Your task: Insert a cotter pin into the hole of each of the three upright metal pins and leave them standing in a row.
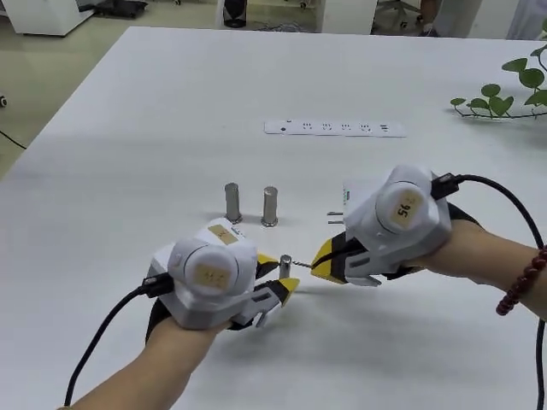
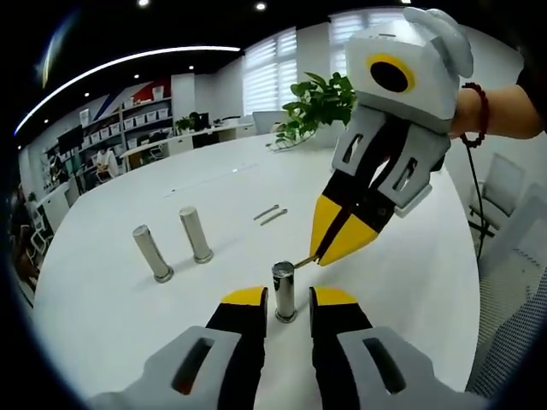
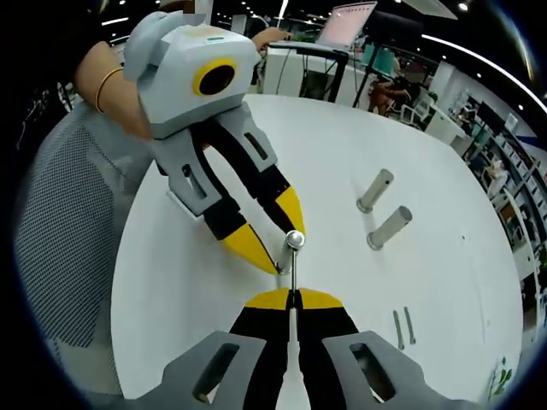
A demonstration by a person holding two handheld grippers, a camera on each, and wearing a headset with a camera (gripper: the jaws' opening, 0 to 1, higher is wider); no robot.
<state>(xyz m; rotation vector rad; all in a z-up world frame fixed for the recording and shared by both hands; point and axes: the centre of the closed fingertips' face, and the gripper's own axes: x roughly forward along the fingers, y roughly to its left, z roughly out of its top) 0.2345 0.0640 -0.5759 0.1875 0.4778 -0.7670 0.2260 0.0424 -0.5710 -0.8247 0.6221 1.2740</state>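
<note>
Table (image 1: pixel 128 128) edges lie well apart from right gripper (image 1: pixel 314 264) pinching cotter pin (image 3: pixel 292 272)

Left claw (image 1: pixel 280 273) jaws narrowly parted; right claw (image 1: pixel 315 265) pinched shut, tips facing.

head view looks down; 2 gripper views opp. & close, share metal pin (image 2: pixel 284 290).

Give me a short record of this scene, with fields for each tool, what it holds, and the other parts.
Left tool: shut on an upright grey metal pin
Right tool: shut on a thin metal cotter pin, tip at that pin's top
Standing free: two more metal pins, upright
Lying on white table: two spare cotter pins
</note>
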